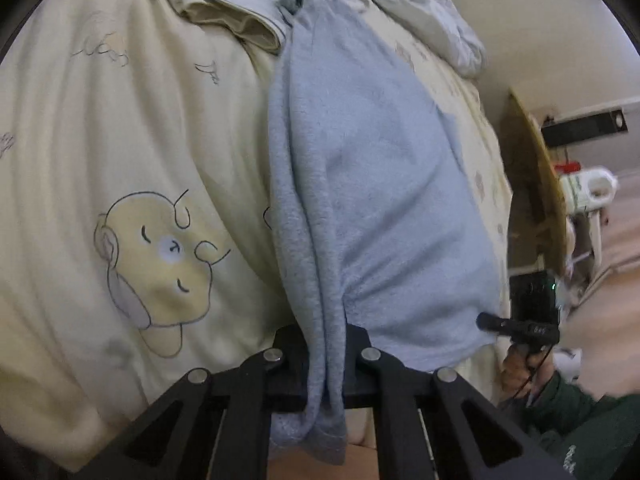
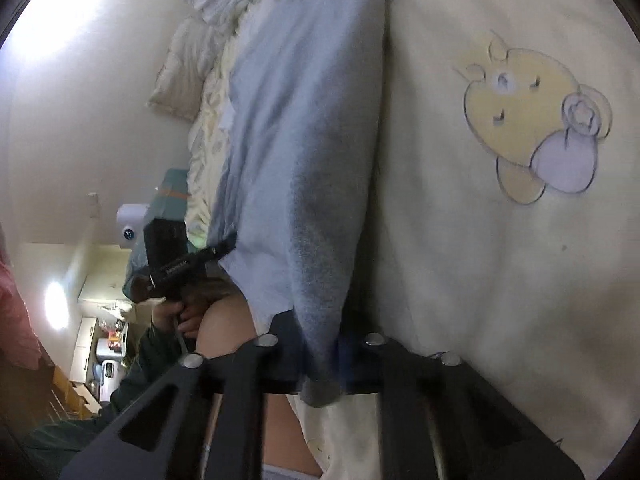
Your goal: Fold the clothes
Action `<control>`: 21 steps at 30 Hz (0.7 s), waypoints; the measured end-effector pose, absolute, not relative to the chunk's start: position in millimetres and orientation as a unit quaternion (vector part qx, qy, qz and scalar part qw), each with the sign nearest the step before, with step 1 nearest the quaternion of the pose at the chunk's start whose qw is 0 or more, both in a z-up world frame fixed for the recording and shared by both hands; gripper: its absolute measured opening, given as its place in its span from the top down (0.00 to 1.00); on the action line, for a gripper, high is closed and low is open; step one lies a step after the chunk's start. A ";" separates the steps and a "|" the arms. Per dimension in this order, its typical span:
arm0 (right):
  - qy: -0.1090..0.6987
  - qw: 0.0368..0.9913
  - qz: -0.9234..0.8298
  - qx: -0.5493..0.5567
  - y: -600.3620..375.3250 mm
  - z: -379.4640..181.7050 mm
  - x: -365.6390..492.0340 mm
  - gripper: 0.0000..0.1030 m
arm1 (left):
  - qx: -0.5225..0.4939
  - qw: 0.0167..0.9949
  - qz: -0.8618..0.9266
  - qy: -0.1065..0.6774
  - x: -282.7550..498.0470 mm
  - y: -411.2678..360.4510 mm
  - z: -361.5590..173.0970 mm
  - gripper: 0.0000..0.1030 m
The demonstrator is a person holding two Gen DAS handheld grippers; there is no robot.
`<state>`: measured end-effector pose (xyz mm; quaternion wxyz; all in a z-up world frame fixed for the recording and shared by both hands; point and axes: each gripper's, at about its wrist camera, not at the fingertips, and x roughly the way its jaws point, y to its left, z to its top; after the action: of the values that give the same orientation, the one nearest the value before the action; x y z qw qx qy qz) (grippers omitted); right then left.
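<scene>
Both tools grip grey garment [image 1: 360, 184]; only left view shows mug [image 1: 592, 192].

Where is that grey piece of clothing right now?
The grey garment lies stretched along the cream bear-print bedcover, in the middle of both views. Its near edge is pinched in the left gripper and right gripper.

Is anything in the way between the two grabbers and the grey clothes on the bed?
No. The left gripper and the right gripper are each shut on the near edge of the grey garment, which lies on the bear-print quilt.
</scene>
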<state>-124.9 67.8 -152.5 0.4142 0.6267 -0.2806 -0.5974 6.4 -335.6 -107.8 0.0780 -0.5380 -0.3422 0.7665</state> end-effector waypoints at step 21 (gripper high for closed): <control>-0.376 0.473 -0.722 0.338 204.0 150.6 -144.3 0.91 | -0.200 0.145 0.856 -0.454 -12.0 -248.4 149.0 0.94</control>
<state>-144.3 204.0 150.6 0.4731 0.3375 -0.3764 -0.7215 -12.0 -248.4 149.0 0.1453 -0.2004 -0.4541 0.8559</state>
